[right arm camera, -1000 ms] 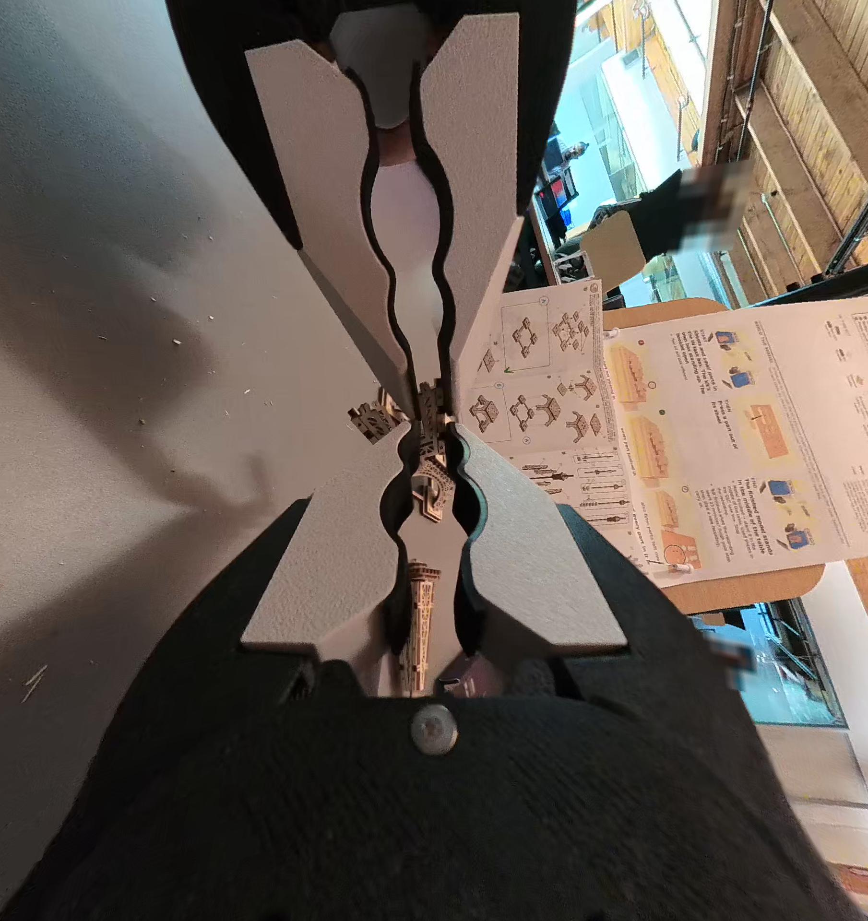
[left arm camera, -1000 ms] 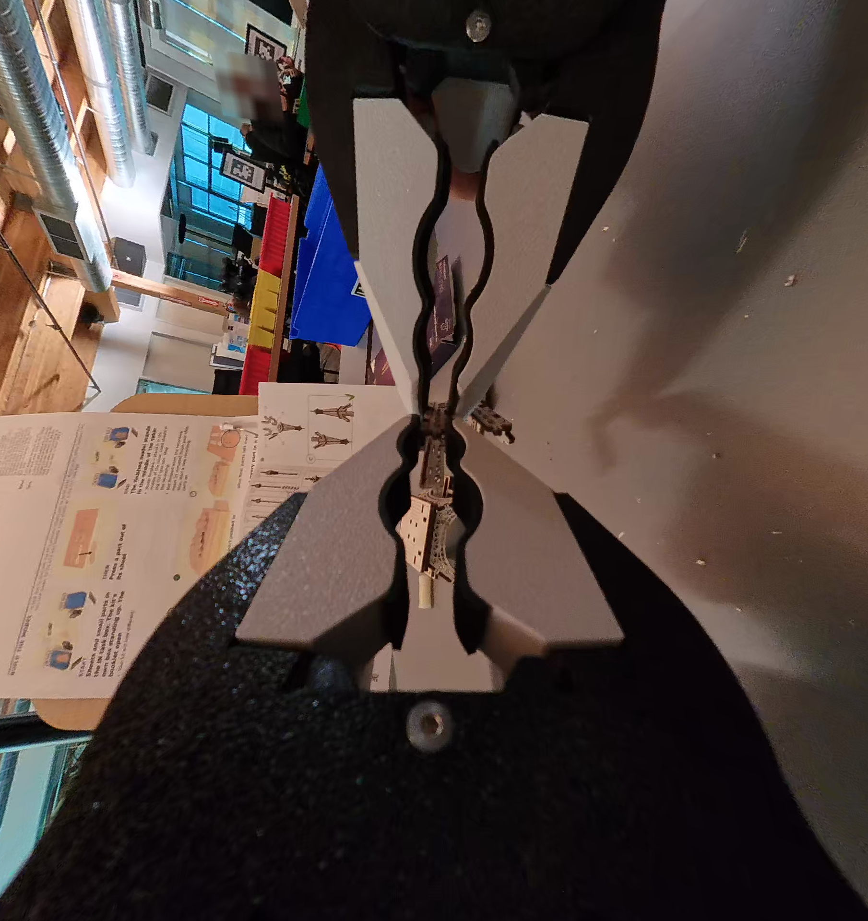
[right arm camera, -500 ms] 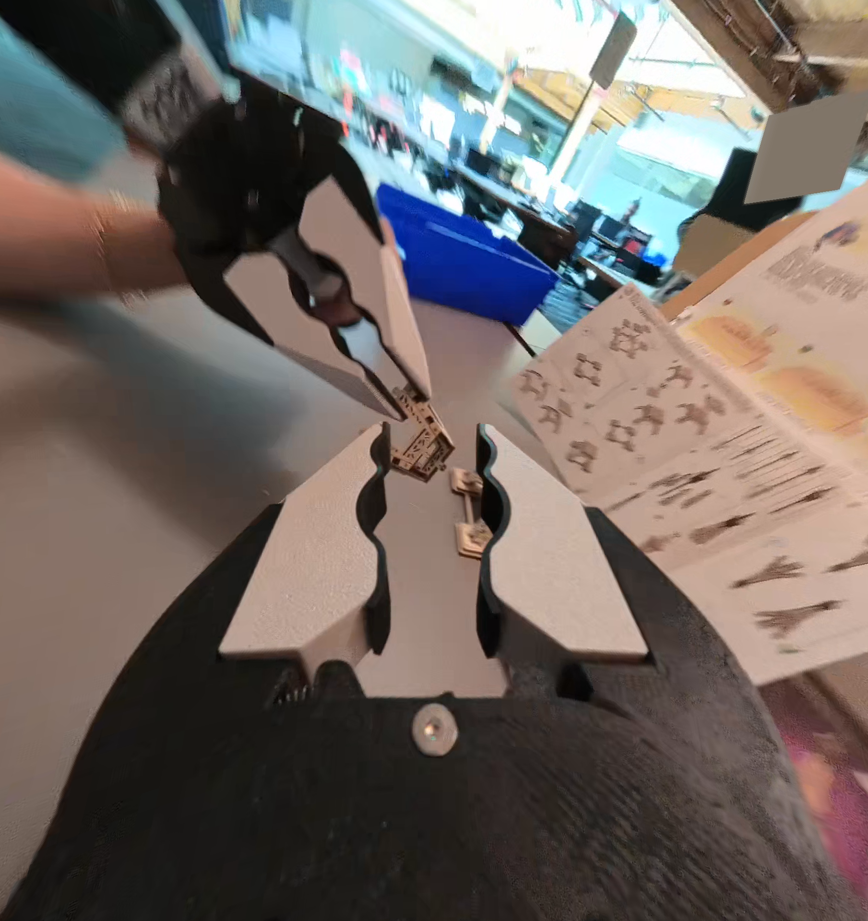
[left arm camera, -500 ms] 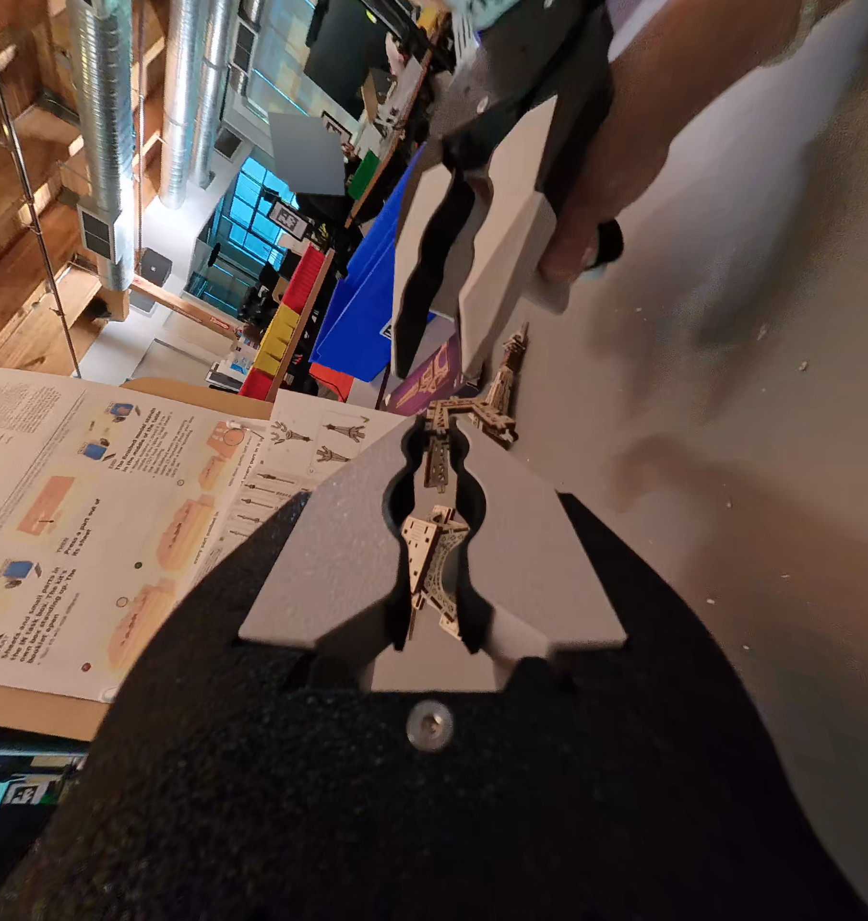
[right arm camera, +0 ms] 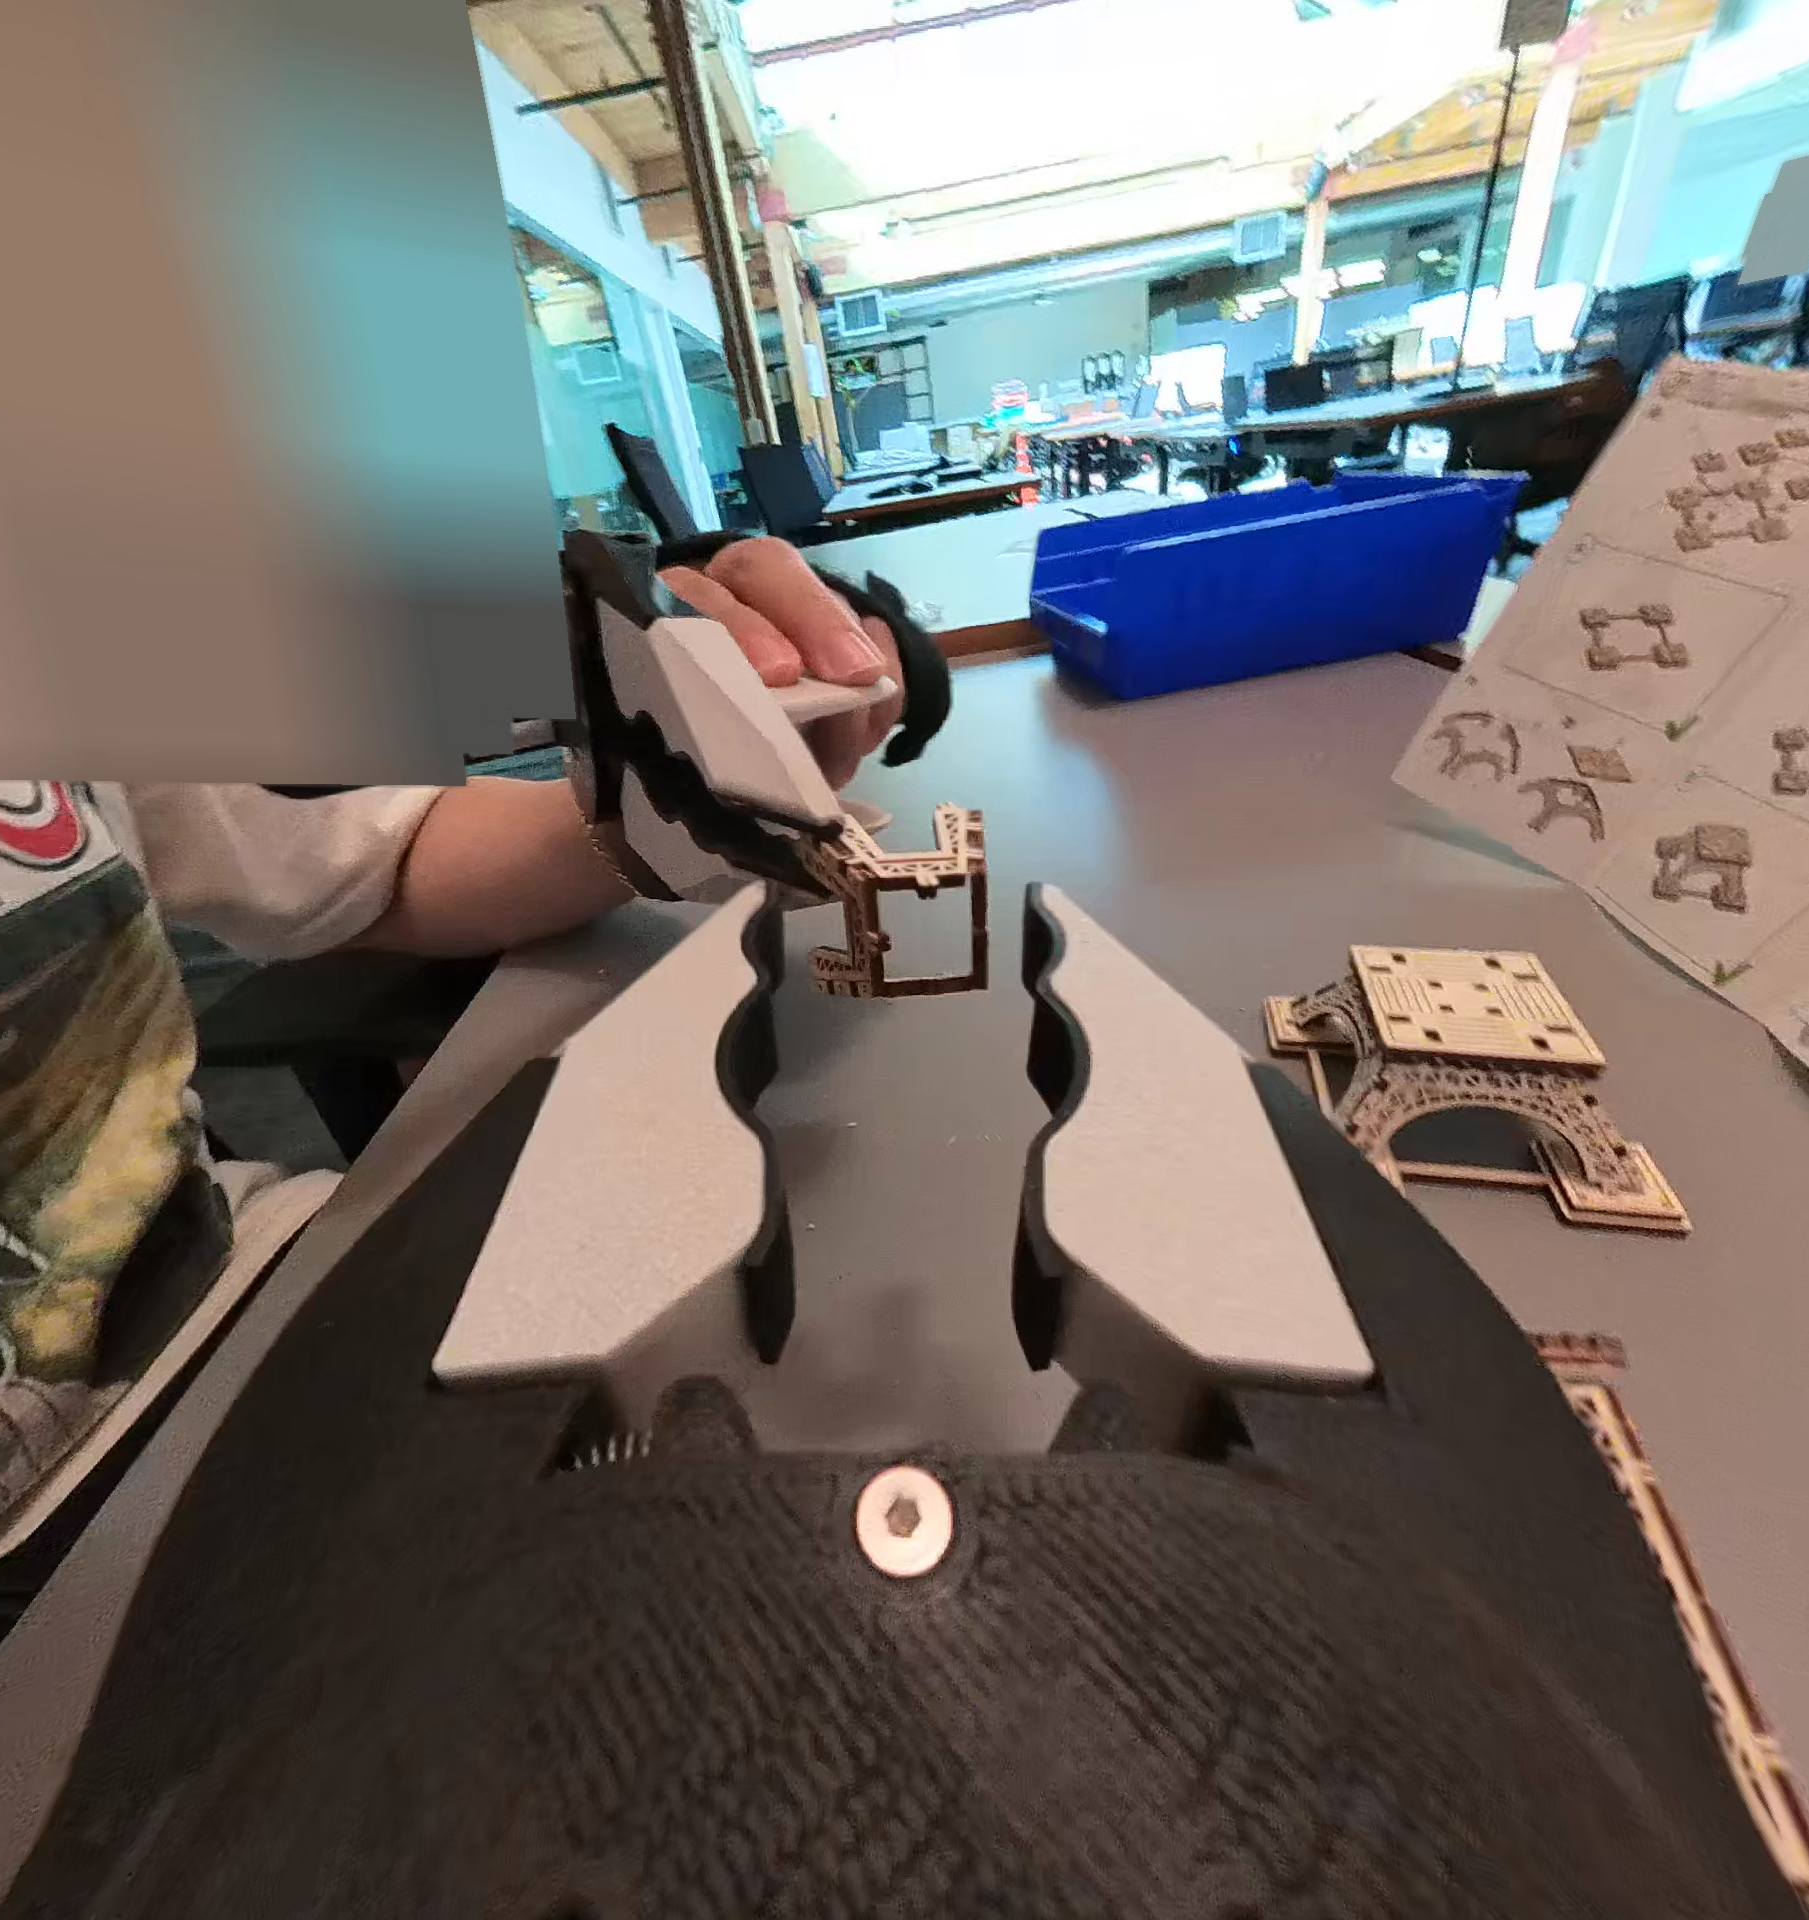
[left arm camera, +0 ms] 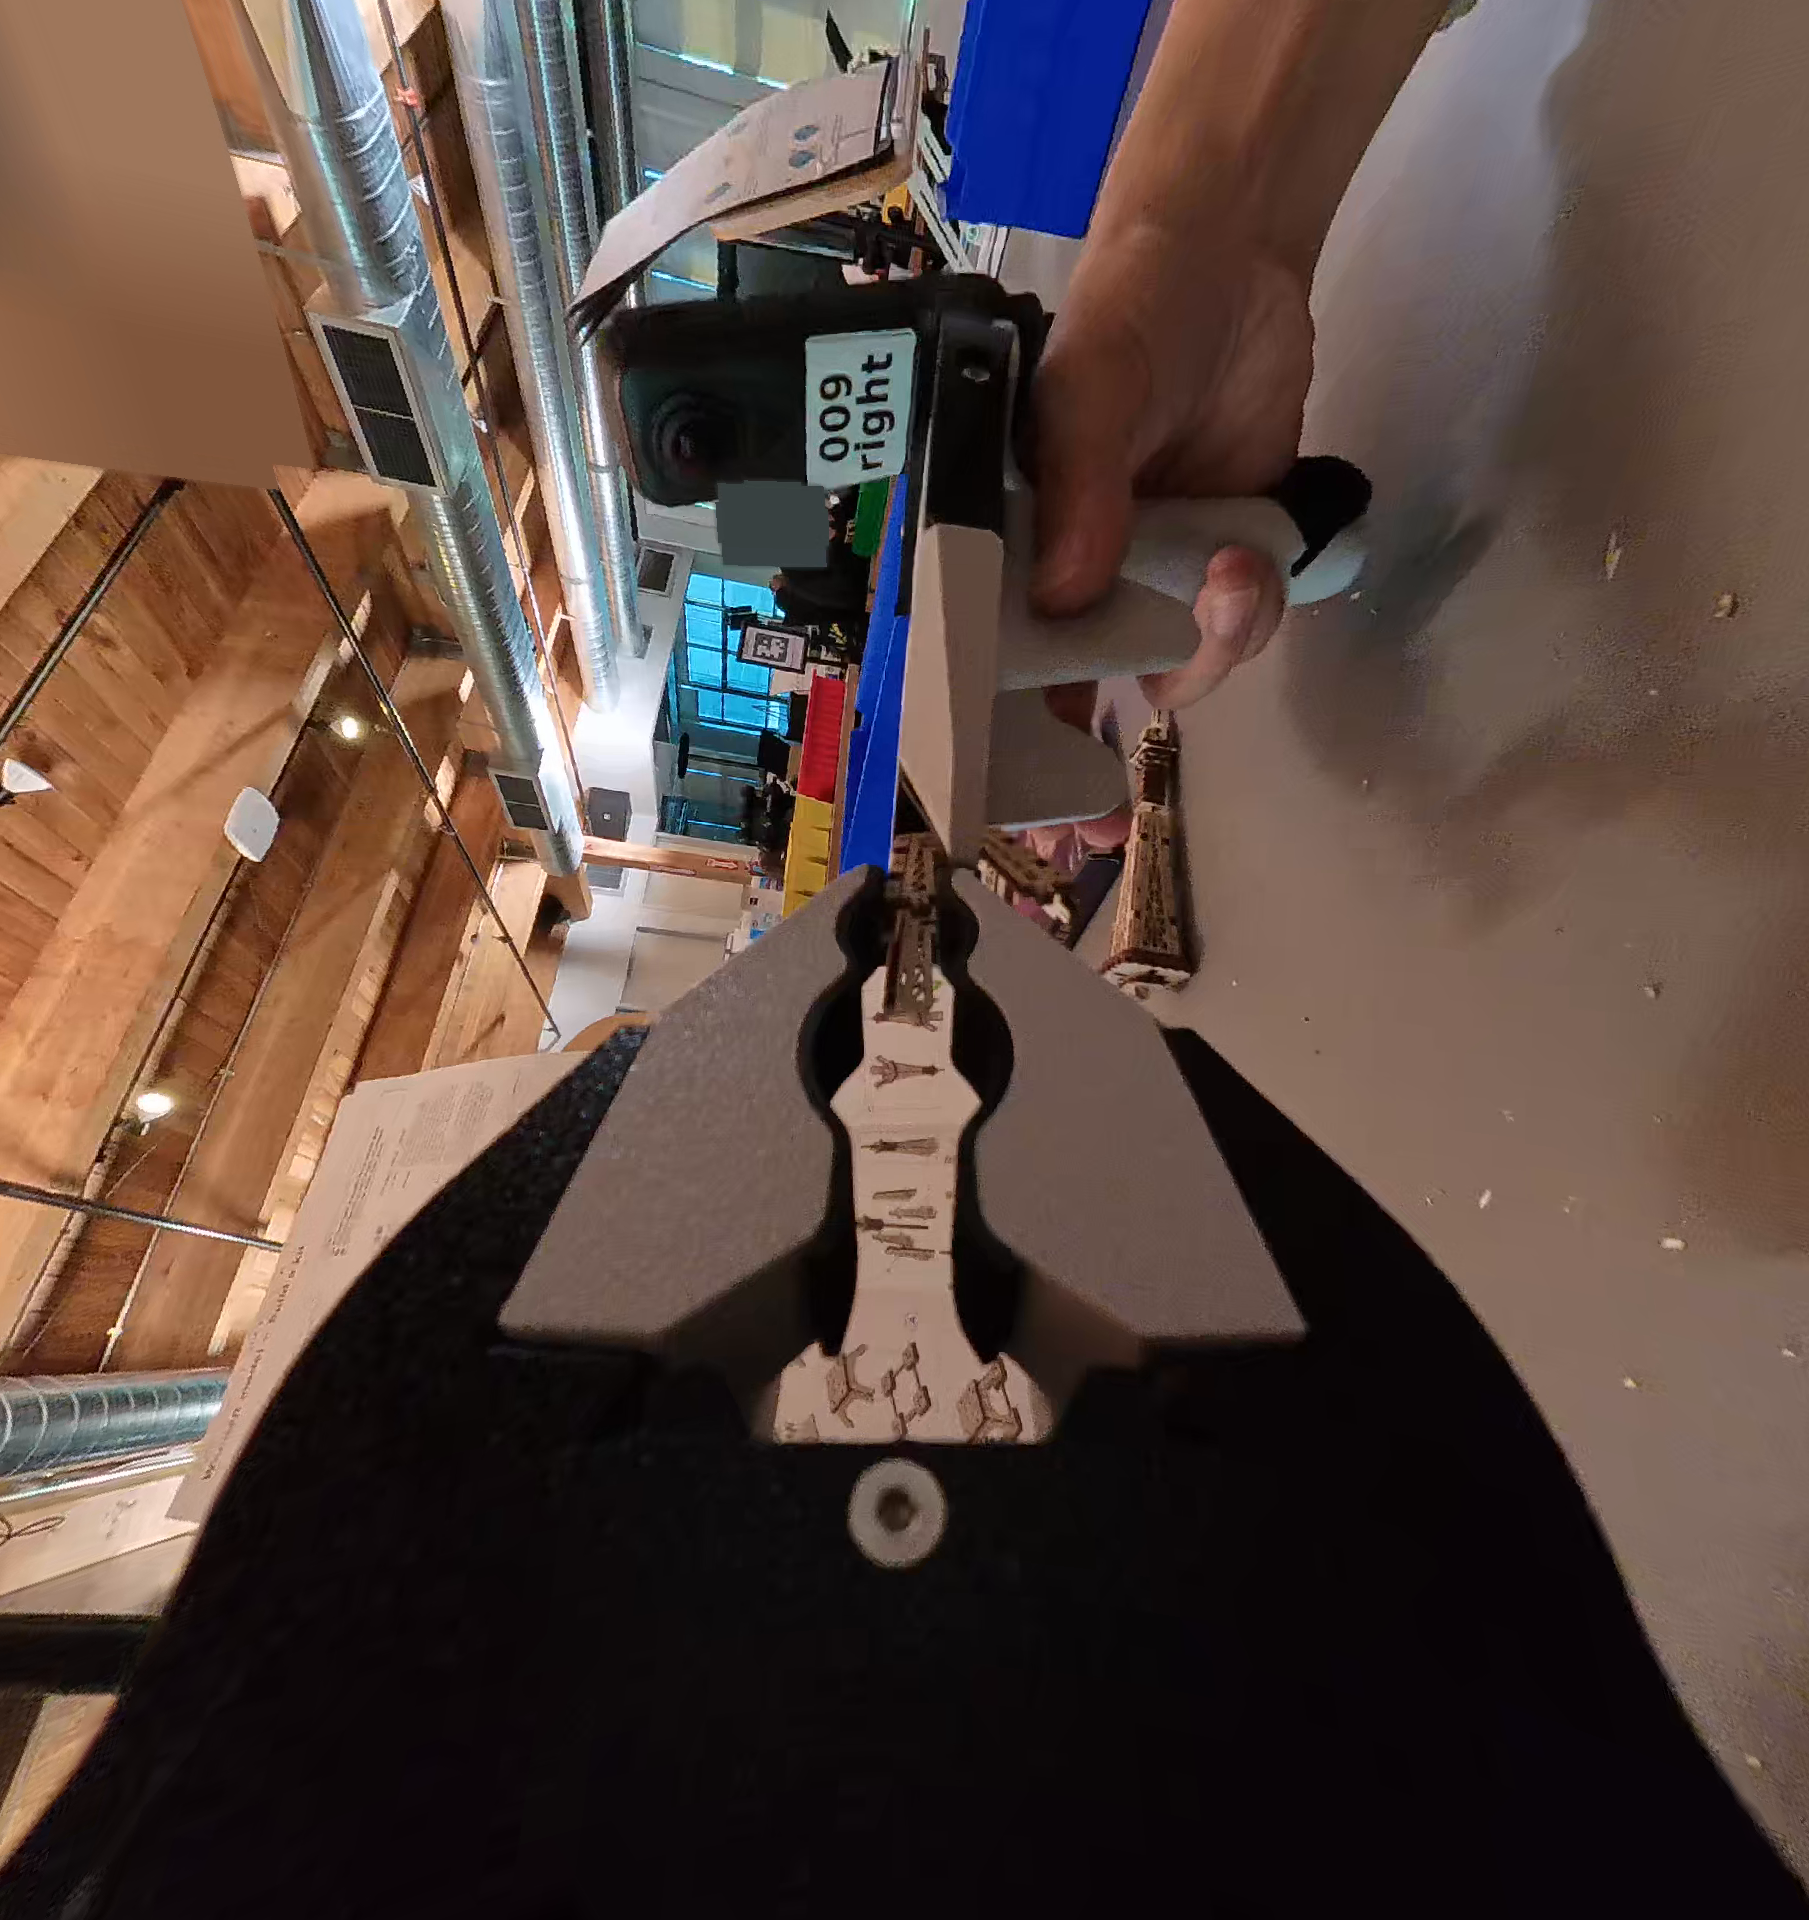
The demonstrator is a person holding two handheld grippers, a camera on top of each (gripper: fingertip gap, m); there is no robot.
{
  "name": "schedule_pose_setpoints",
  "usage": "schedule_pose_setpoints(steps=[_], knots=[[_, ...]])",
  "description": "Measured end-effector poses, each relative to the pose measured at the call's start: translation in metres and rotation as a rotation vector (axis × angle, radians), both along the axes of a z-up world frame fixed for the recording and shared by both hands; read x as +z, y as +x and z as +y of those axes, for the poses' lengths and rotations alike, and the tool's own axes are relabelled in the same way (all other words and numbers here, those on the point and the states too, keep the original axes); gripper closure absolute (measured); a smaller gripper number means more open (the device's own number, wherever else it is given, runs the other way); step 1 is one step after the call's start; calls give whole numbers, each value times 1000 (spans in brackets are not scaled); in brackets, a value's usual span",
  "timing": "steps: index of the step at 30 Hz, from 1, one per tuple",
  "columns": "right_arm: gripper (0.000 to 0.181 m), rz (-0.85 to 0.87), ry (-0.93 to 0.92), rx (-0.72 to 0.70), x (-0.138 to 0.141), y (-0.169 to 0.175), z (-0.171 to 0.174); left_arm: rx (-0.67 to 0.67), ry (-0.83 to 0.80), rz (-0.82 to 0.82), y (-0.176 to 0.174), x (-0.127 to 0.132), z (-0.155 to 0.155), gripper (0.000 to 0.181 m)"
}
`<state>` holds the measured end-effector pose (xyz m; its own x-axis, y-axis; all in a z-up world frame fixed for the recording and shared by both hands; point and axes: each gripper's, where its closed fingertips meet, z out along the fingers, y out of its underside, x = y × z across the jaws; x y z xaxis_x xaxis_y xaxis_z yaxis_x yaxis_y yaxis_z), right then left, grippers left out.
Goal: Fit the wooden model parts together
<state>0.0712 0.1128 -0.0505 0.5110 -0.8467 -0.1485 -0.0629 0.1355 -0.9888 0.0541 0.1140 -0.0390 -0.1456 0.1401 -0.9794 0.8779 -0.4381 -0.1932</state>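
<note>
The wooden frame piece [right arm camera: 905, 914] hangs mid-frame in the right wrist view, pinched at its upper left corner by the left tool [right arm camera: 827, 831] and held above the grey desk [right arm camera: 1191, 821]. The right tool [right arm camera: 900, 935], spread and empty, sits just below it. The arched tower base [right arm camera: 1461, 1081] stands at right, instruction sheet [right arm camera: 1710, 727] and blue bin [right arm camera: 1274, 582] beyond.

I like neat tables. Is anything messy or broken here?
A little messy: pale wood crumbs are scattered on the grey table. Nothing looks broken. The left gripper holds a square wooden frame in the air, tilted; the tower base stands upright.
</note>
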Motion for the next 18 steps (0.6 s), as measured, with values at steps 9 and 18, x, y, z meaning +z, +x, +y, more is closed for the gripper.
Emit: schedule_pose_setpoints(steps=[9,18], knots=[[155,-180,-360,-130,3,-1,-8,39,42,53,9,-3,-5,157],[156,-475,-1409,-486,12,-1,-20,-103,365,634,12,22,0,158]])
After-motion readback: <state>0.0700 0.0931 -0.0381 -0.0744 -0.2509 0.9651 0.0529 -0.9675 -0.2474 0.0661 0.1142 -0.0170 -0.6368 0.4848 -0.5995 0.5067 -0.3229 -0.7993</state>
